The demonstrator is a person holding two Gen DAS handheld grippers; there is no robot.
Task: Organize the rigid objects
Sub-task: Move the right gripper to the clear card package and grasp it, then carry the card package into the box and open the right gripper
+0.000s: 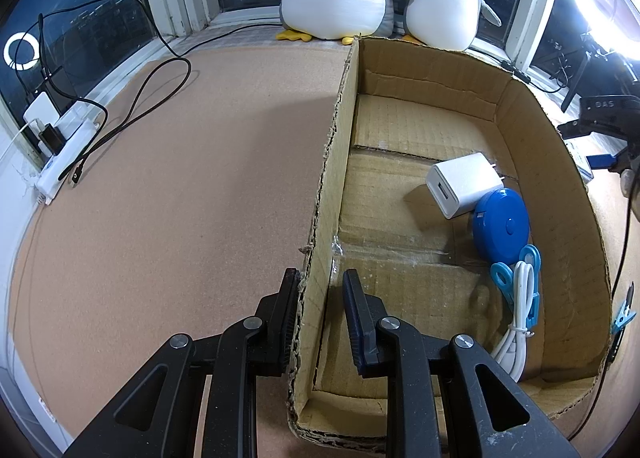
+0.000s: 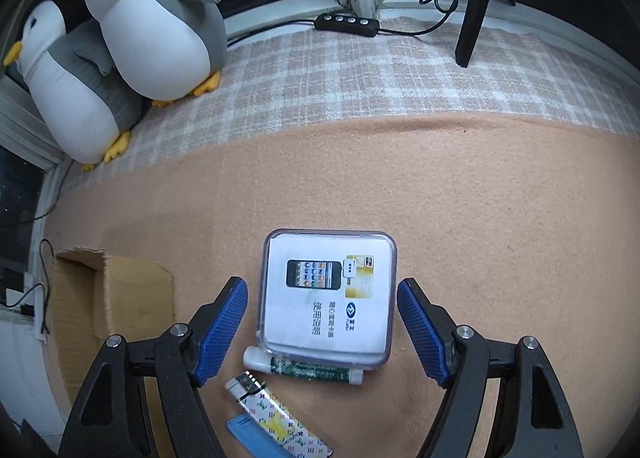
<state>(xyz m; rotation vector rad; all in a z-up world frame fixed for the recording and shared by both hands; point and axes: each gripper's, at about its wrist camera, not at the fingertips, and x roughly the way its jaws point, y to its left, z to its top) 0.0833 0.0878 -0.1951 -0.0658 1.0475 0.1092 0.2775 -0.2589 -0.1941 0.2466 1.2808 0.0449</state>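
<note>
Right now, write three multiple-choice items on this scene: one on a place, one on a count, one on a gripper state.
1. Where is the white charger?
A. Inside the cardboard box
B. On the windowsill
C. Under a plush penguin

2. How many plush penguins are there?
A. One
B. Two
C. Four

3. How does the right gripper stand?
A. Shut on the lighter
B. Open around the clear plastic case
C. Shut on the case

A: it lies on the box floor beside the blue round case.
B: two sit by the window.
B: gaps show between pads and case.
</note>
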